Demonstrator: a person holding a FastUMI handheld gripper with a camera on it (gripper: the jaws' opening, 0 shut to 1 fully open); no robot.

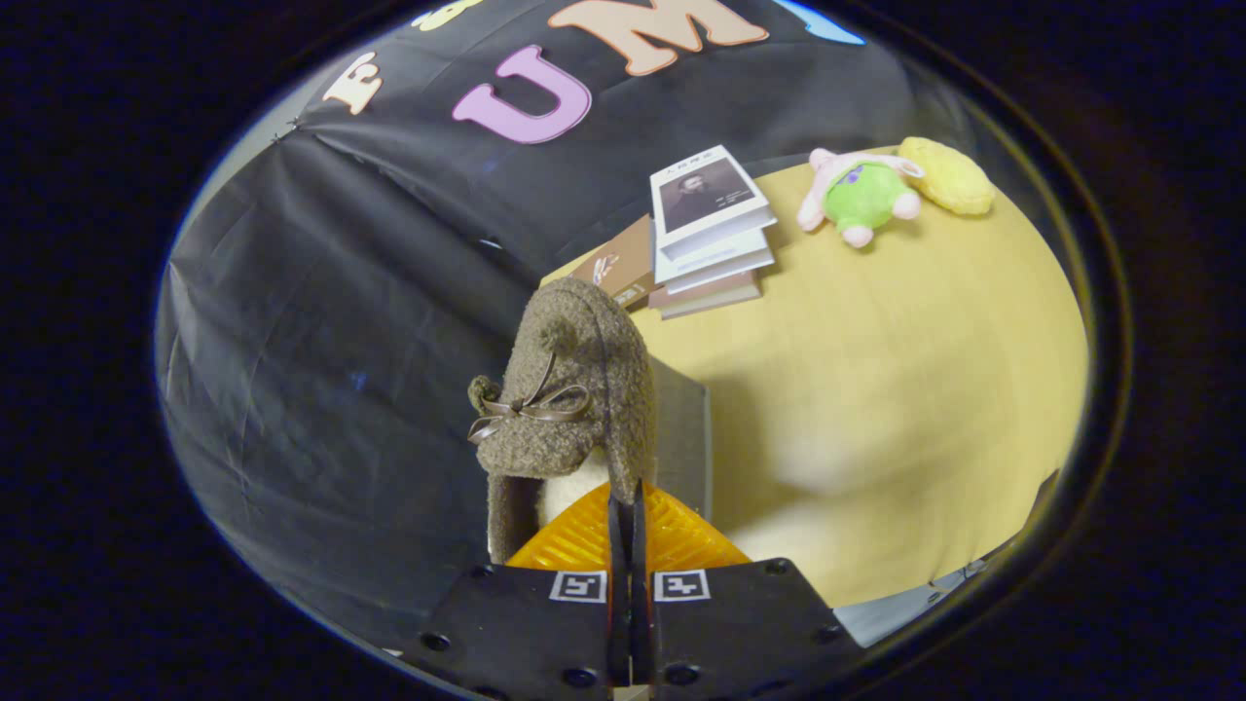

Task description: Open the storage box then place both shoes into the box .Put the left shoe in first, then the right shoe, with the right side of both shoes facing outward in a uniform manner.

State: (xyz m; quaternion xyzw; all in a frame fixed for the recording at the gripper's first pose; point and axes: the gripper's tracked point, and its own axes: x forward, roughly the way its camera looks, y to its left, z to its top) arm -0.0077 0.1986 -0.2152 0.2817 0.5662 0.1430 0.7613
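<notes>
Yellow table (905,370) is carrying stacked books (709,234) and a plush toy (861,195) at its far side. The gripper (625,521) is clamping together on a fuzzy brown shoe's (569,389) edge, black cloth hanging behind.

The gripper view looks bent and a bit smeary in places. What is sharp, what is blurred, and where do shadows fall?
In the gripper view, fisheye distortion curves the yellow table. The fuzzy brown shoe, pinched by the shut gripper, is sharp. The stack of books and green plush toy are fairly clear. A pale smear of motion blur and a soft shadow lie on the table beside the shoe.
</notes>
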